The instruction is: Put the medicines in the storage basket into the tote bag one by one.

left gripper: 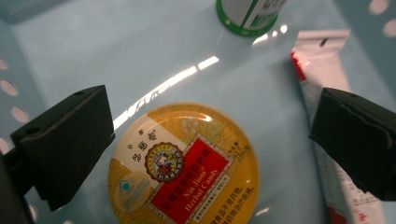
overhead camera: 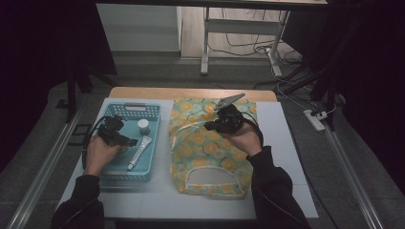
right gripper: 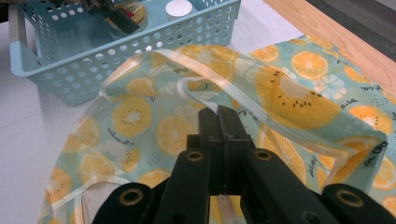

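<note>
- Your right gripper [right gripper: 219,114] is pinched tight on the white trim of the fruit-print bag [overhead camera: 210,143], lifting its mouth open at 12 o'clock of your right hand
- Your left gripper [left gripper: 205,140] stands wide, one jaw either side of the yellow candy tin [left gripper: 184,165], neither pad touching it yet
- The tin lies flat on the blue basket [overhead camera: 143,174] floor; the tube [overhead camera: 139,151] at 3 o'clock and the small bottle [overhead camera: 143,126] at 1 o'clock are unmoved
- By my reading nothing is packed: close on the tin, carry it into the bag, then the others

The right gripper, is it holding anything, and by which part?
Yes. The right gripper is shut on the fruit-print bag, pinching the pale trim along the edge of its opening and lifting that edge.
</note>
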`<state>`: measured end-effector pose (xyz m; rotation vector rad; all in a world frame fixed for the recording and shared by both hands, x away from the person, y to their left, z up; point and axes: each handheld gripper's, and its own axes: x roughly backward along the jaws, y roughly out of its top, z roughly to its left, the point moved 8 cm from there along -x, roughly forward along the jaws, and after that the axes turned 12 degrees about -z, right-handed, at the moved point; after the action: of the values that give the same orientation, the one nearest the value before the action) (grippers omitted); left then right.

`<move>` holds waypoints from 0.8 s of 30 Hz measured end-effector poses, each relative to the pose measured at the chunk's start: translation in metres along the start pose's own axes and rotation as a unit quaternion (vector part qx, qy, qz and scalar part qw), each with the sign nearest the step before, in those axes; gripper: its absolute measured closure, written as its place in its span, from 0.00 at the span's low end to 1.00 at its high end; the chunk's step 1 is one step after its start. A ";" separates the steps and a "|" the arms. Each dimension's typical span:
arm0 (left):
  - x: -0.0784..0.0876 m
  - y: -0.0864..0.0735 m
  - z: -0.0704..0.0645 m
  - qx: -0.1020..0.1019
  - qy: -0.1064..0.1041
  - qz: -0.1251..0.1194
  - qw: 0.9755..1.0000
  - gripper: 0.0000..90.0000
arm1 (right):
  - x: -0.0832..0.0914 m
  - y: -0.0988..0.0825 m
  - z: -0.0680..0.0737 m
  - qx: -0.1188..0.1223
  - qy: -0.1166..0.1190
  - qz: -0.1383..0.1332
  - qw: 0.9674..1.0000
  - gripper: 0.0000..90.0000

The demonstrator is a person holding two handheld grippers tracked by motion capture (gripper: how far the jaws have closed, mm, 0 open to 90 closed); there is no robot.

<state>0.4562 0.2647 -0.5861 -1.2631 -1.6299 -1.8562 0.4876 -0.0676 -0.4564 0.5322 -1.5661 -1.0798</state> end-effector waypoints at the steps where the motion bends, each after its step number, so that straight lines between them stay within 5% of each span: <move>1: -0.001 -0.001 0.000 0.000 0.000 0.006 1.000 0.00 | 0.000 0.000 0.000 0.001 0.000 0.000 1.000 1.00; 10: -0.002 -0.006 -0.003 0.017 0.001 0.046 0.999 0.02 | 0.001 0.001 0.000 0.003 0.001 -0.001 1.000 1.00; 14: 0.000 -0.009 -0.002 0.008 0.009 0.062 0.998 0.08 | 0.000 0.001 0.001 0.003 0.001 -0.002 1.000 1.00; 19: 0.003 -0.011 -0.002 0.008 0.016 0.066 0.998 0.23 | 0.001 0.001 0.001 0.003 0.001 -0.003 1.000 1.00; 24: 0.003 -0.011 -0.003 0.016 0.018 0.068 0.997 0.25 | 0.001 0.001 0.000 0.001 0.000 -0.004 1.000 1.00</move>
<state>0.4454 0.2659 -0.5898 -1.2857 -1.5103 -1.7543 0.4874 -0.0680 -0.4548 0.5399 -1.5667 -1.0846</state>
